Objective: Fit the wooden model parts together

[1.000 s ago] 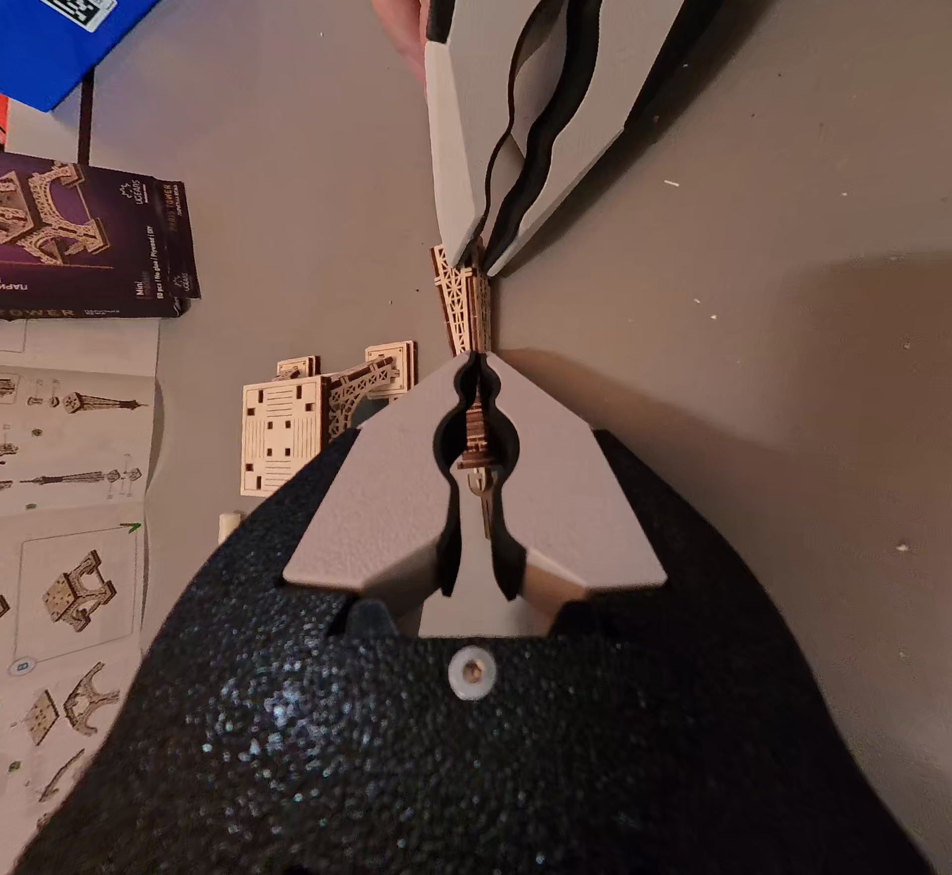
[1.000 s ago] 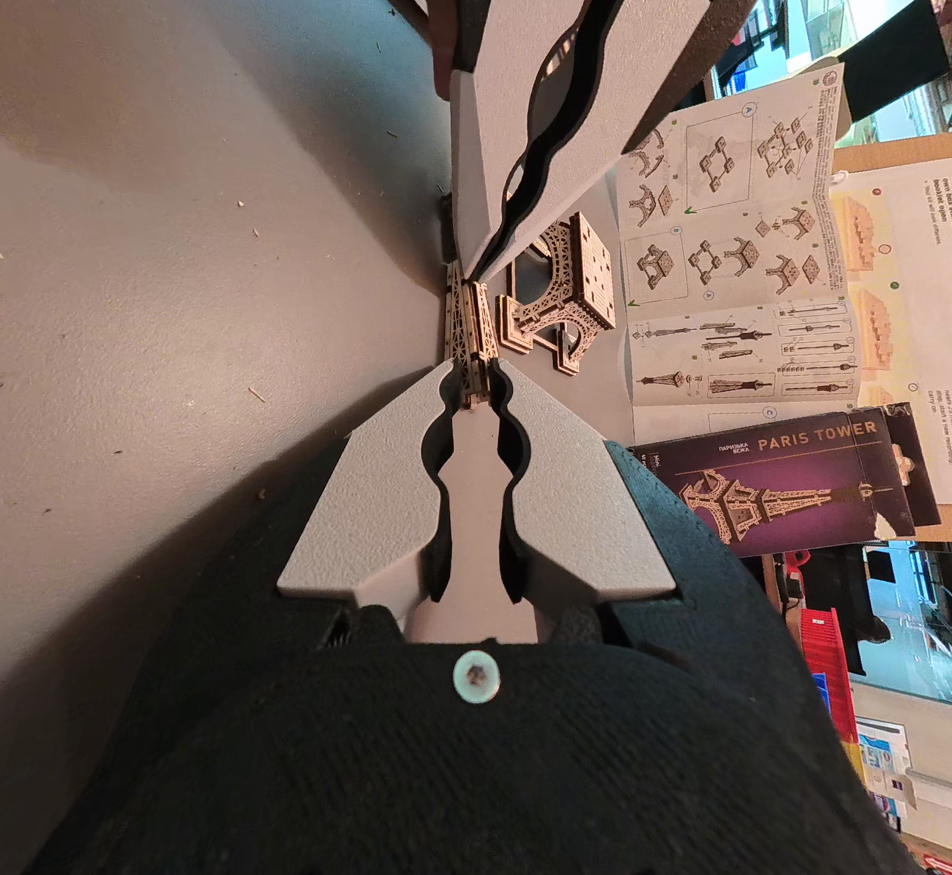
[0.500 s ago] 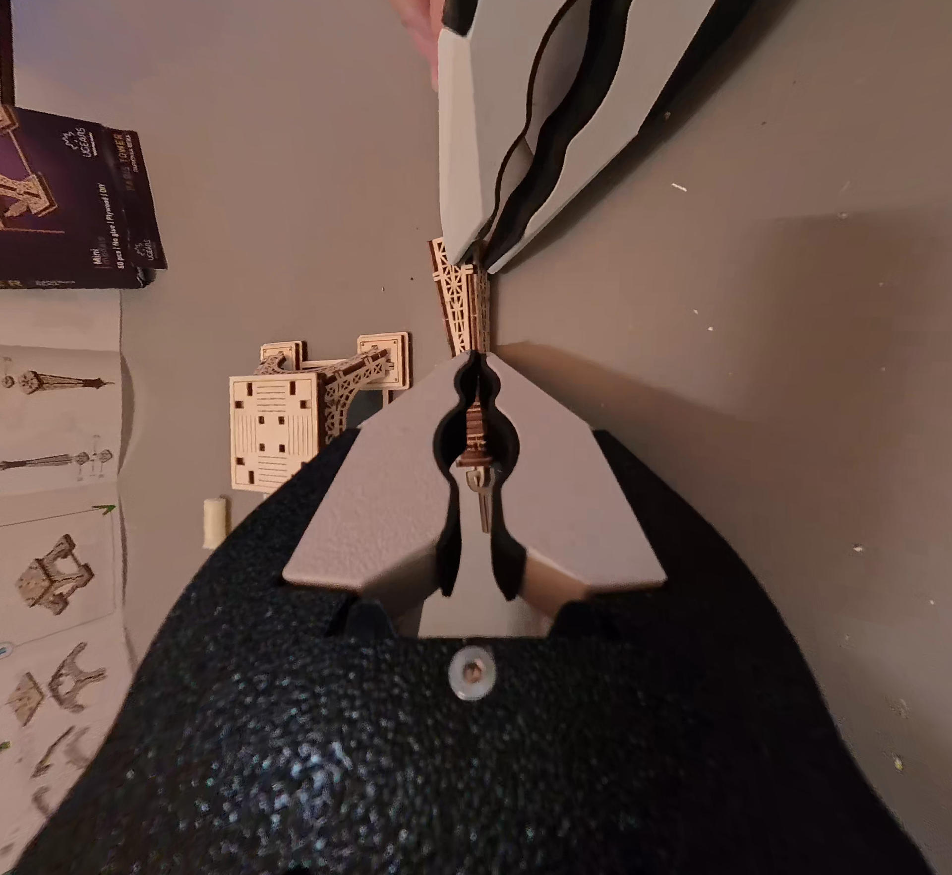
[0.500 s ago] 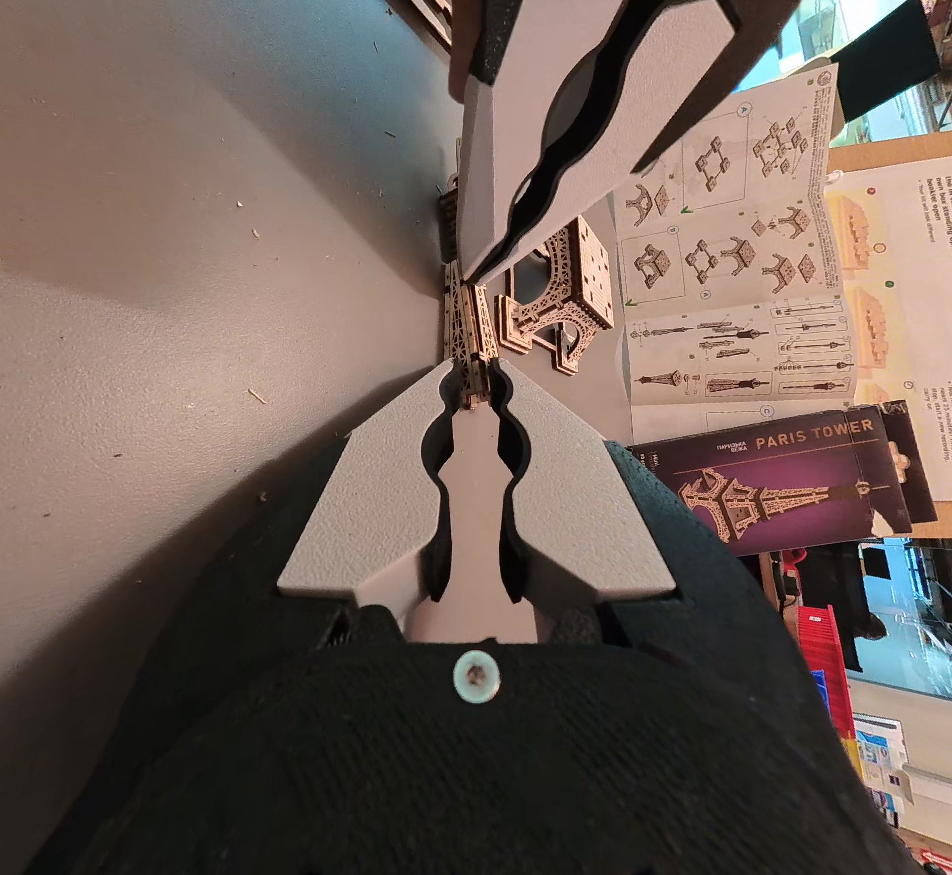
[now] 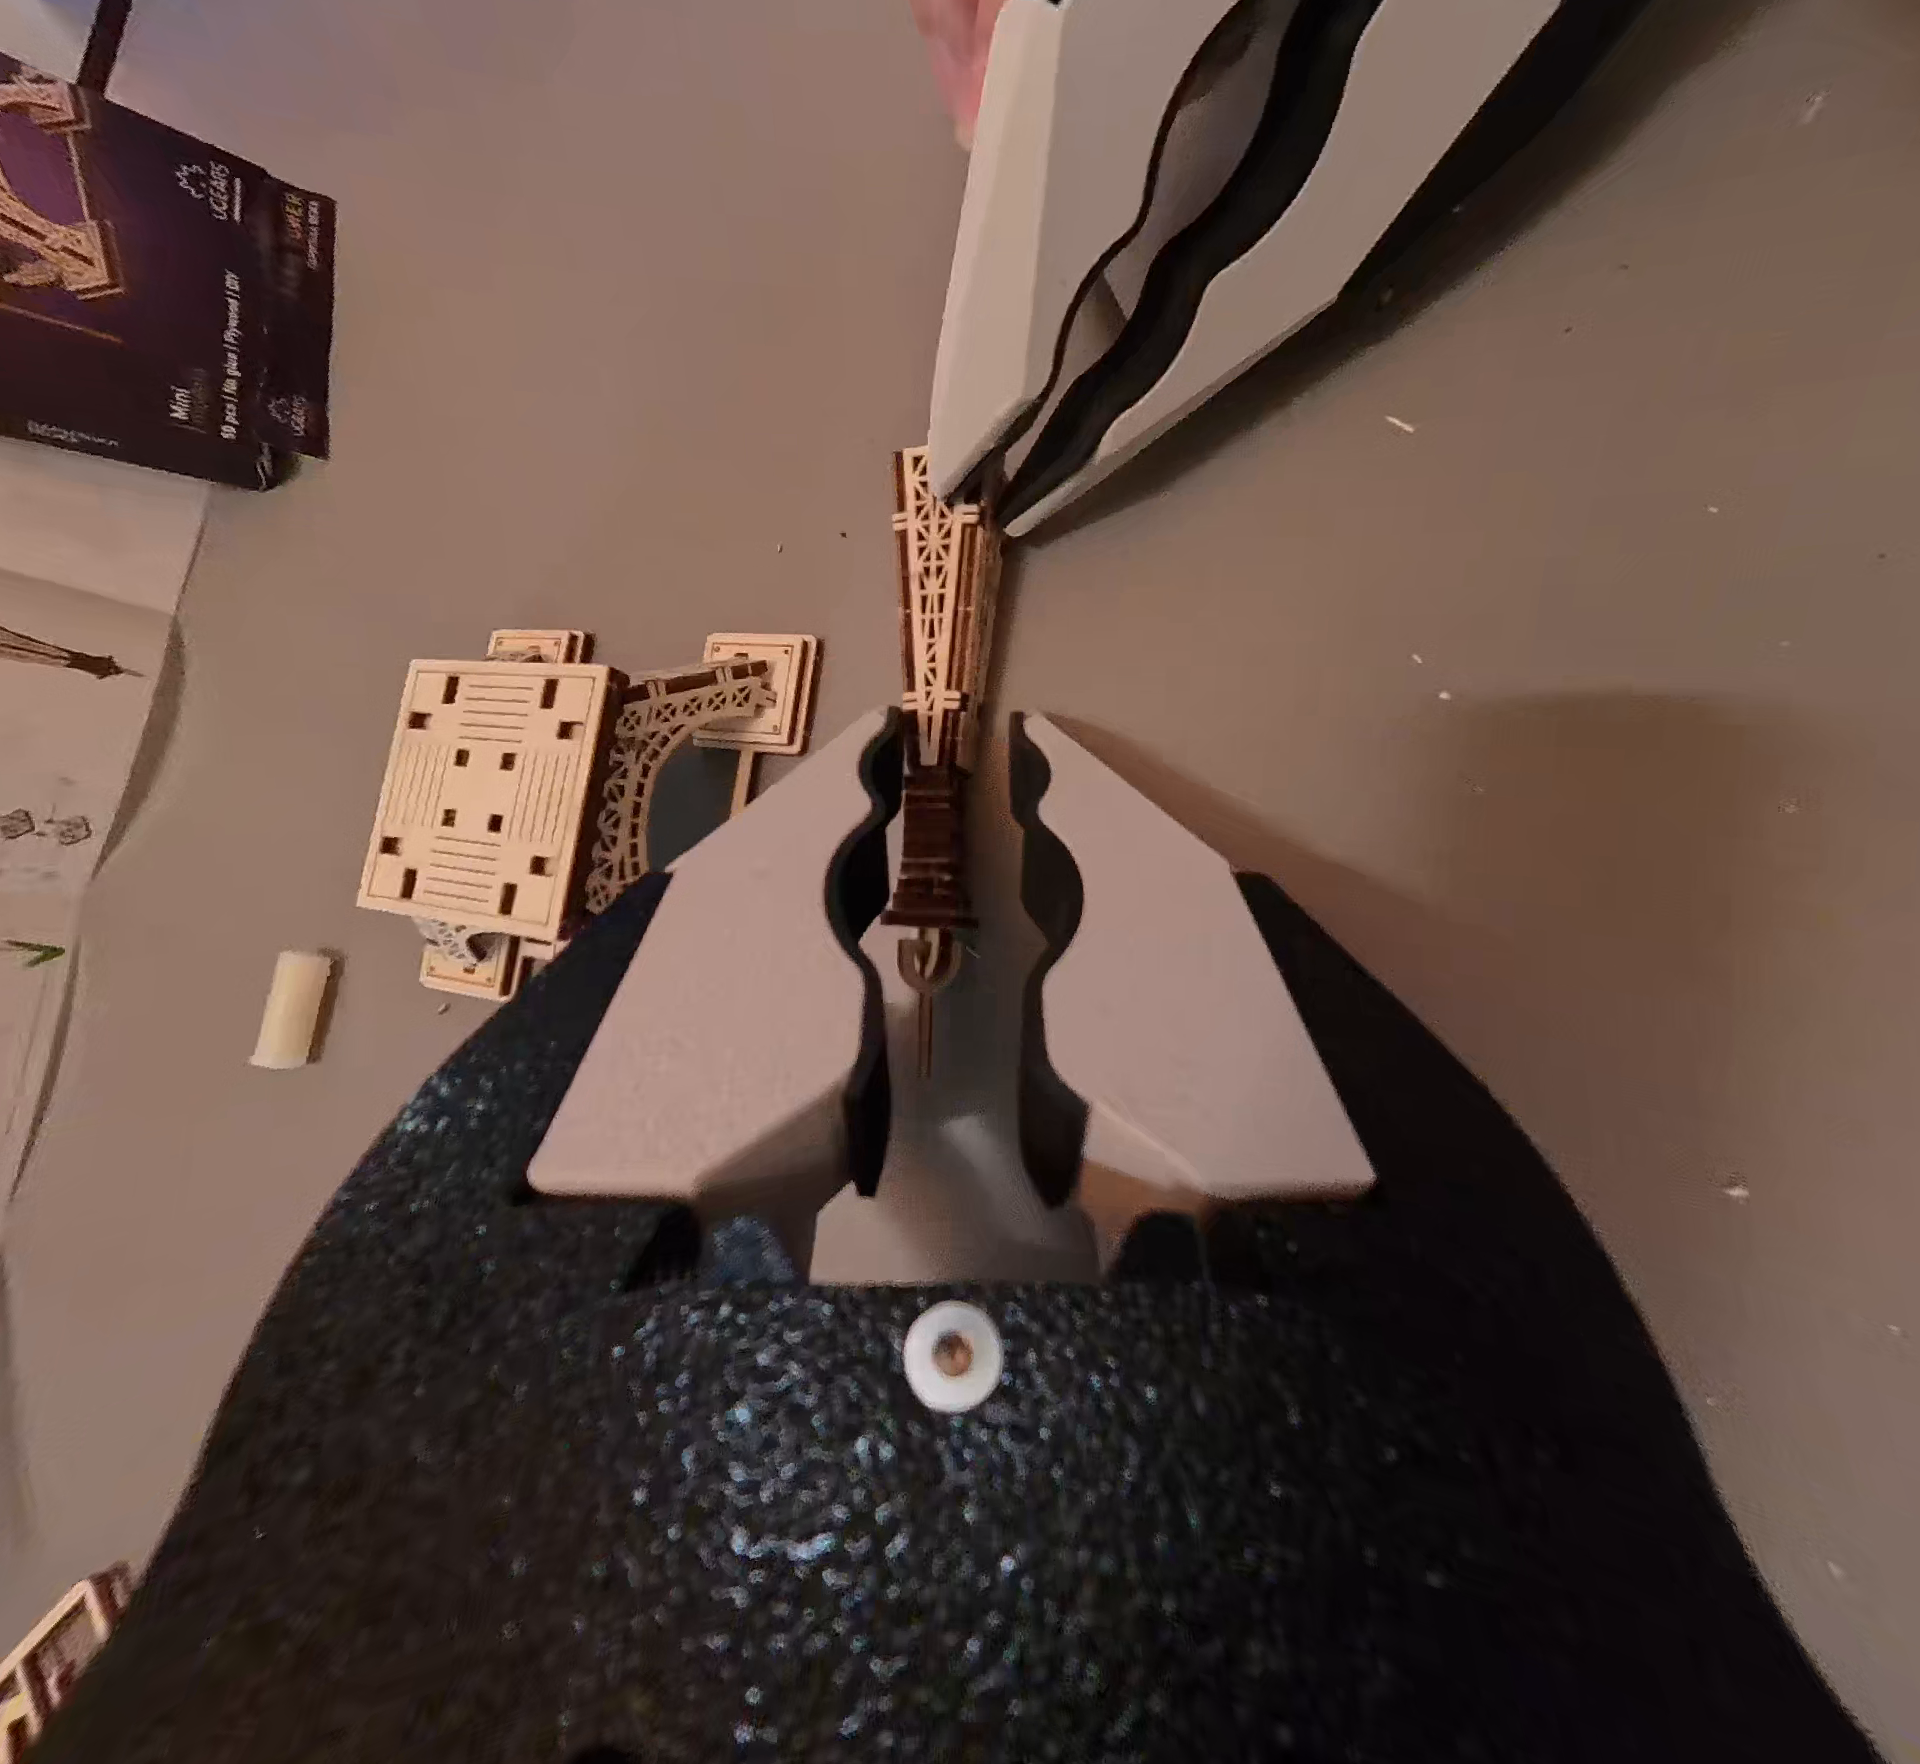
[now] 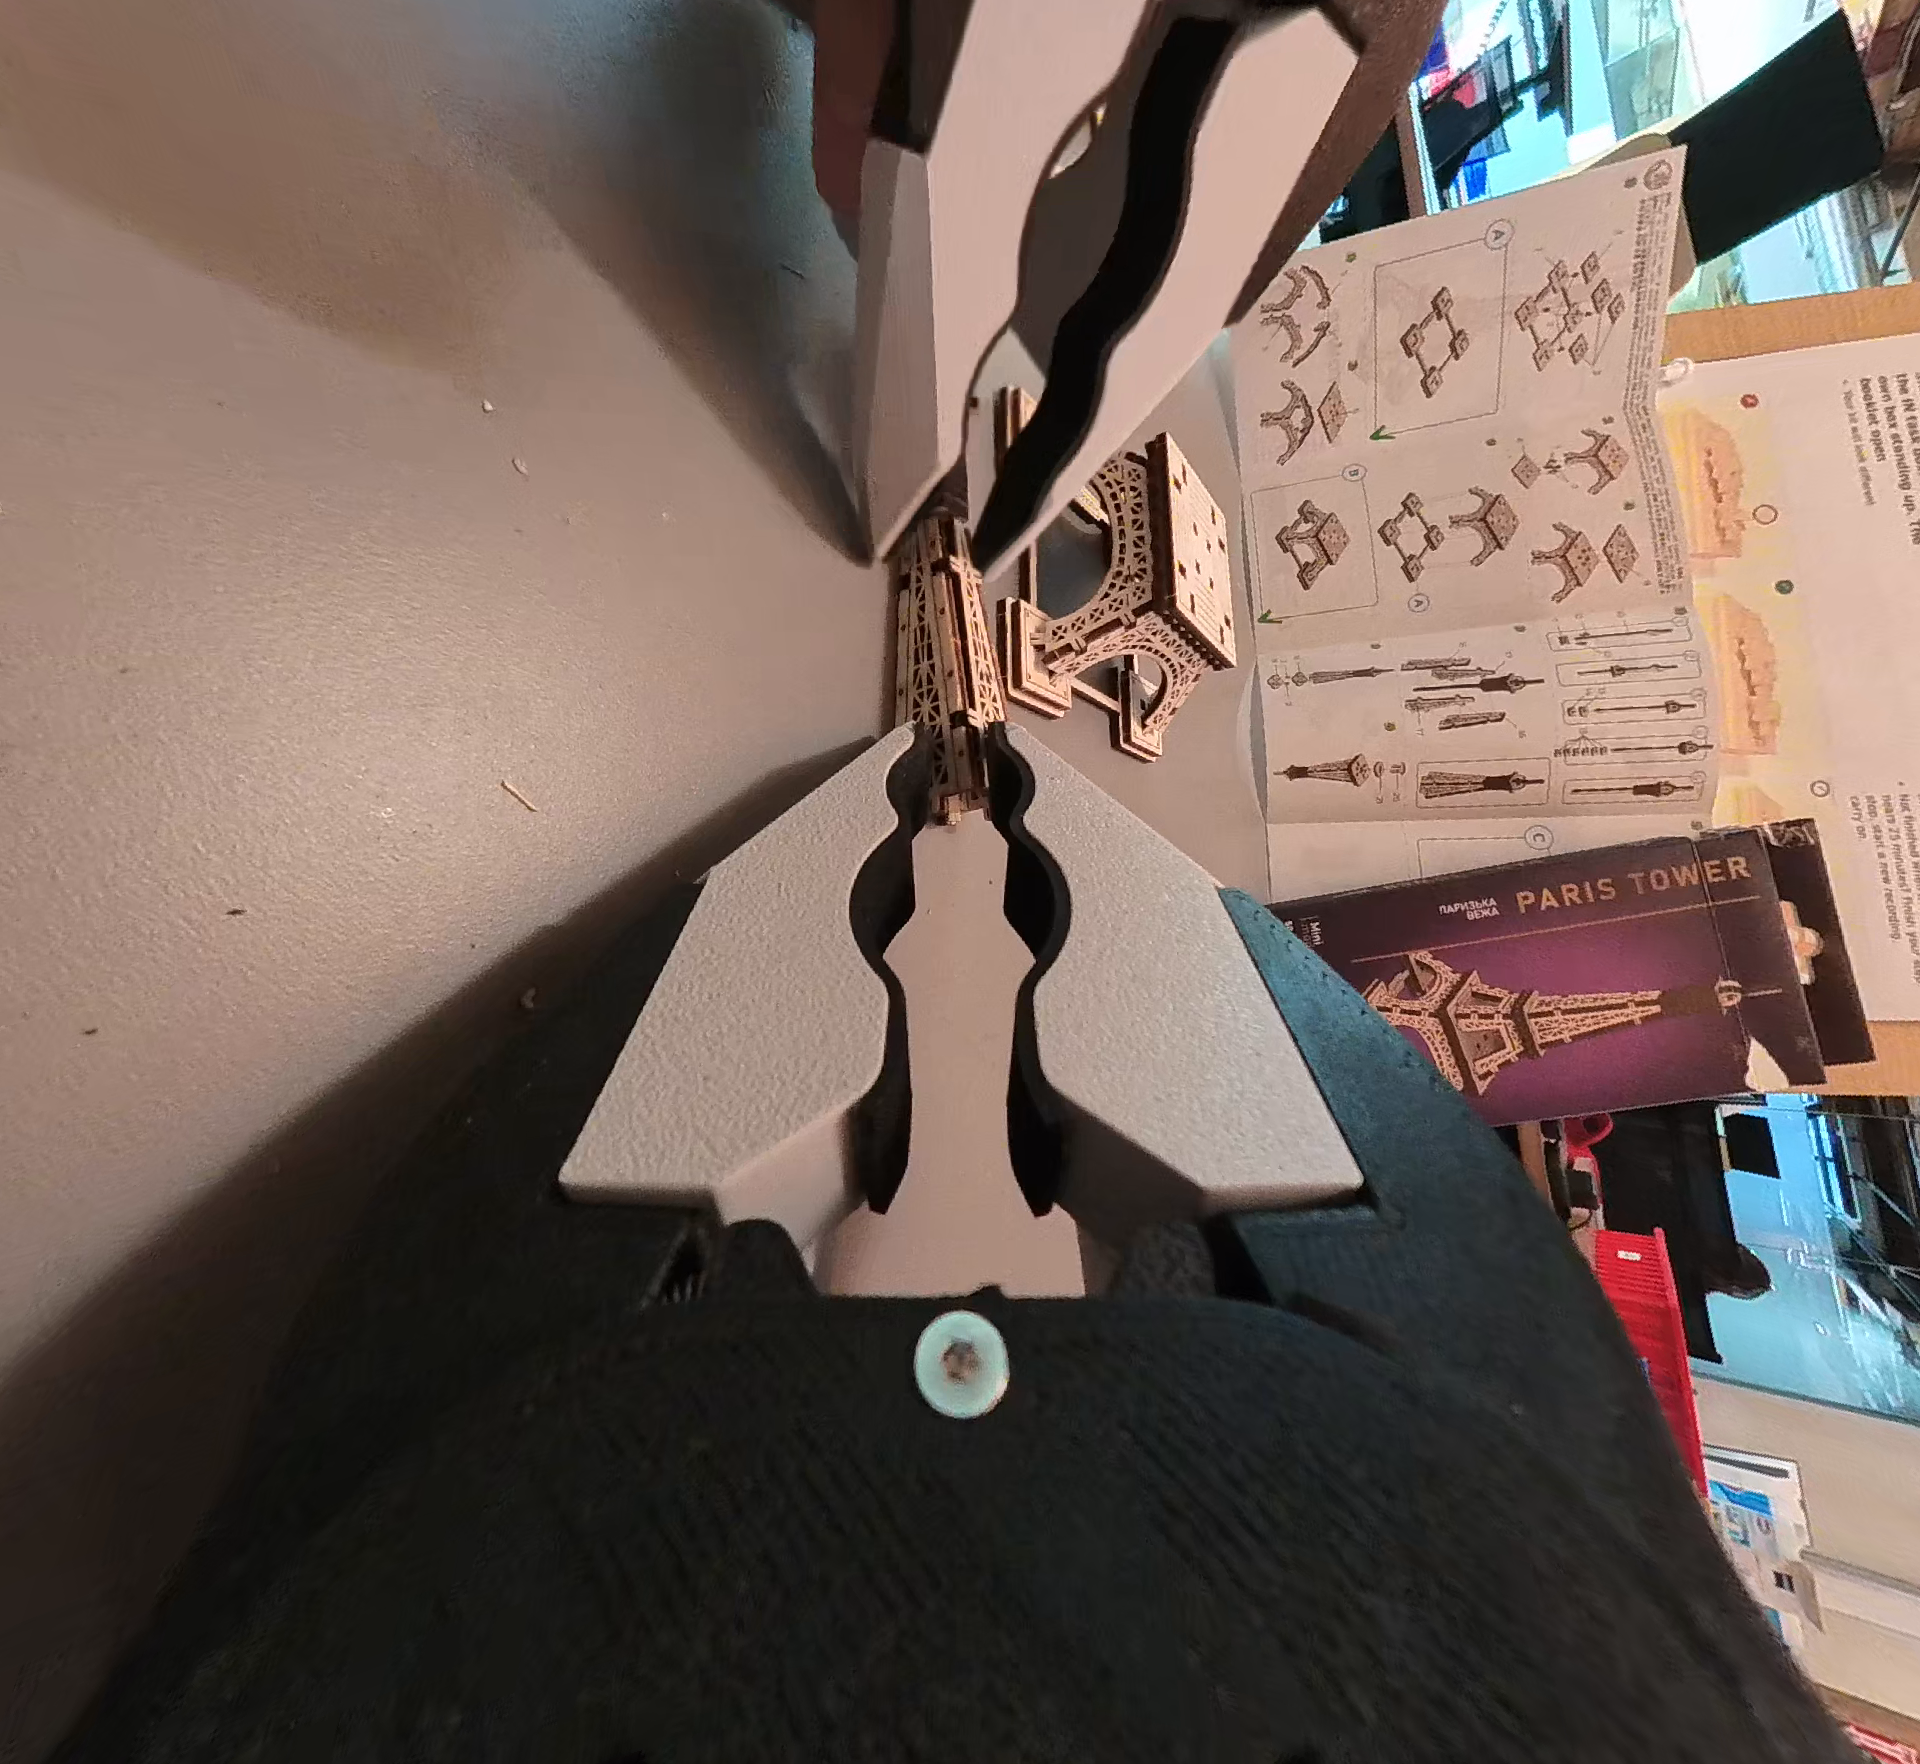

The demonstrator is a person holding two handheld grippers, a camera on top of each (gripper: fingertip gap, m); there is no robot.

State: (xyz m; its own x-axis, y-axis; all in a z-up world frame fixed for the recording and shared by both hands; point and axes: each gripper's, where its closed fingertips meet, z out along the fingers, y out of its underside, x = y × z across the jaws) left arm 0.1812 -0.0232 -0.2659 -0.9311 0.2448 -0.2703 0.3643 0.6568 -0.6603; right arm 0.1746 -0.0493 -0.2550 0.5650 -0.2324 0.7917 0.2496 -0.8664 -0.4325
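1. Tower spire (image 5: 940, 613) — the thin wooden lattice piece — is strung between the two grippers, off the grey table (image 5: 1455, 779).
2. Left gripper (image 5: 951, 738) has its jaws parted to a narrow gap. The dark, narrow tip of the spire sits in that gap, close against one jaw and clear of the other.
3. Right gripper (image 6: 951, 758) is clamped on the wider end of the spire, right at its fingertips, with the wood poking a little way in between the pads.
4. Tower base (image 5: 488, 800), the square arched part, lies on the table just beside the spire, not touching it.
5. Off to the side — an instruction sheet (image 6: 1455, 519), a dark purple box (image 6: 1558, 966) and a small pale cylinder (image 5: 291, 1008).
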